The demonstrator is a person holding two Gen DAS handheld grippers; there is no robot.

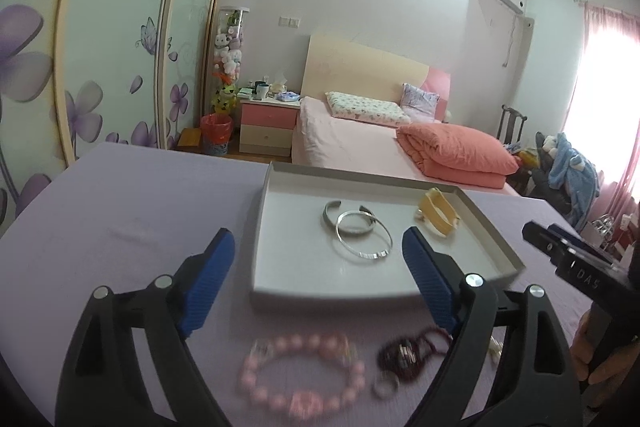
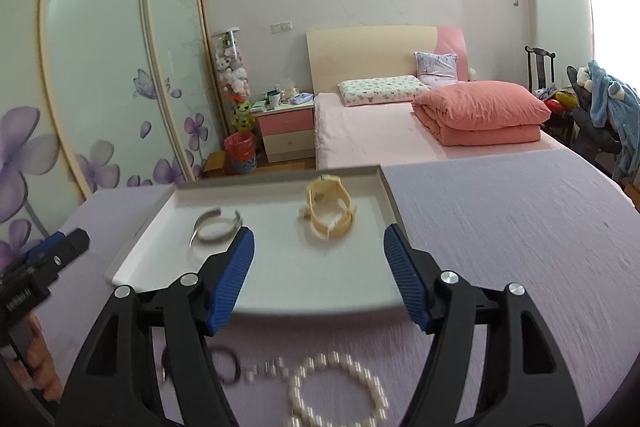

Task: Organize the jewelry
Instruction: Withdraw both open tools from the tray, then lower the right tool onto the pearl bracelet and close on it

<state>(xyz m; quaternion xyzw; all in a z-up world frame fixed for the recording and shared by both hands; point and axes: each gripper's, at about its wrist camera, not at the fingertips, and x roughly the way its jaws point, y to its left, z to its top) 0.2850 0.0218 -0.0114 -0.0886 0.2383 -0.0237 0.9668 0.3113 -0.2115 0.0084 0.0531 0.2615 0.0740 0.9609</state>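
Observation:
A shallow grey tray (image 1: 492,227) (image 2: 384,183) lies on a lilac-covered table. Inside it rest silver bangles (image 1: 362,233) (image 2: 214,227) and a yellow band (image 1: 438,215) (image 2: 330,211). My left gripper (image 1: 318,259) is open, nothing between its blue pads, hovering over the tray's near edge. Below it on the cloth lie a pink bead bracelet (image 1: 300,375), a dark red bead bracelet (image 1: 408,351) and a small ring (image 1: 386,385). My right gripper (image 2: 318,251) is open and empty above the tray's near part. A white pearl bracelet (image 2: 340,387) and a dark bracelet (image 2: 228,363) lie below it.
The right gripper's body (image 1: 576,267) with a hand (image 1: 600,355) shows at the right of the left wrist view; the left gripper's body (image 2: 44,259) shows at the left of the right wrist view. Beyond the table are a pink bed (image 2: 400,131), a nightstand (image 2: 286,131) and wardrobe doors (image 2: 100,67).

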